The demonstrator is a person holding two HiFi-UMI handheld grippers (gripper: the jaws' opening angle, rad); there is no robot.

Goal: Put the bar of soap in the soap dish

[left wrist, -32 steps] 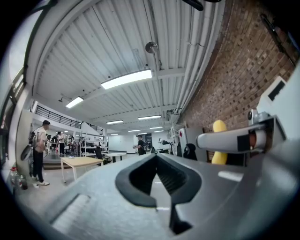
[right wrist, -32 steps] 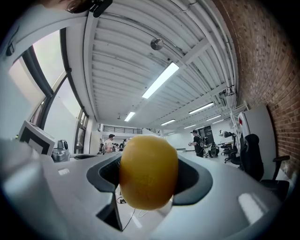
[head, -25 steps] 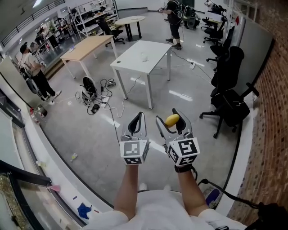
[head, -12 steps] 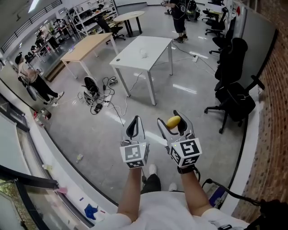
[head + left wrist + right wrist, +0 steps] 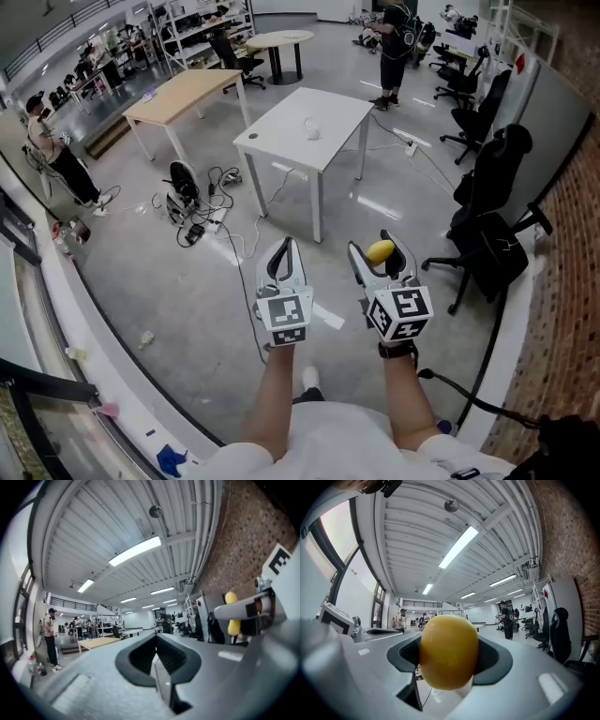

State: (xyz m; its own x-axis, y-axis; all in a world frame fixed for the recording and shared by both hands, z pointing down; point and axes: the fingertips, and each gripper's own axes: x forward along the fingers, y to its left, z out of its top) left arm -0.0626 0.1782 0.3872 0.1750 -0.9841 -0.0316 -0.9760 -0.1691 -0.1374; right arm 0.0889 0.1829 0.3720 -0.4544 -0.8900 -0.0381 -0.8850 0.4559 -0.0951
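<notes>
A yellow oval bar of soap [image 5: 380,251] sits between the jaws of my right gripper [image 5: 382,246], which is shut on it; up close in the right gripper view the soap [image 5: 449,651] fills the gap between the jaws. My left gripper [image 5: 284,247] is level beside it with its jaws together and nothing in them. The soap [image 5: 231,616] also shows off to the right in the left gripper view. Ahead stands a white table [image 5: 281,131] with a small white object [image 5: 312,128] on top, too small to identify.
Grey floor lies below both grippers. Cables and a small device [image 5: 186,192] lie left of the white table. A wooden table [image 5: 183,94] stands further left, black office chairs [image 5: 492,225] to the right by a brick wall. People stand at the far left and back.
Both grippers have travelled forward over the floor together and the white table now looks nearer. The soap stays gripped in the right gripper; the left jaws stay together.
</notes>
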